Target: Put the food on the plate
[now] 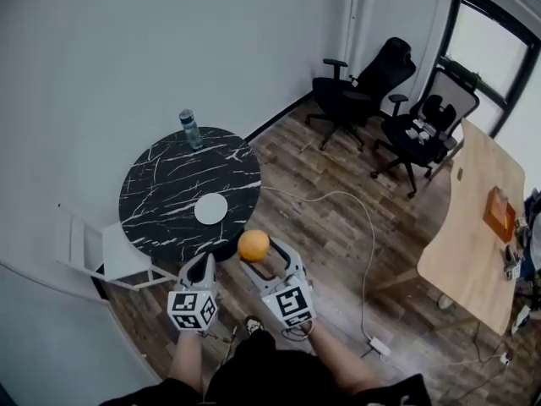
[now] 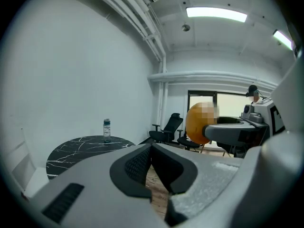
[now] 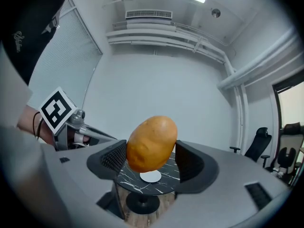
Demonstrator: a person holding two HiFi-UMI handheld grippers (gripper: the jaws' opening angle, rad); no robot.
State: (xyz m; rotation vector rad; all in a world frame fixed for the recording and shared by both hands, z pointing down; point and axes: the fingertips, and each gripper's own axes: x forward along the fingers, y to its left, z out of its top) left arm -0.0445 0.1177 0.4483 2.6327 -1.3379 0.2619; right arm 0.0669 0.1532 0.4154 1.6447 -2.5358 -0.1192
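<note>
An orange-brown potato is clamped between the jaws of my right gripper, held in the air just off the near edge of the round black marble table. In the right gripper view the potato fills the gap between the pads, with the small white plate visible below and beyond it. The plate lies bare near the table's near side. My left gripper hangs beside the right one, jaws shut with nothing in them; the potato shows to its right.
A water bottle stands at the table's far edge. A white folding chair sits left of the table. Two black office chairs stand at the back, a wooden desk at the right, and a white cable crosses the wood floor.
</note>
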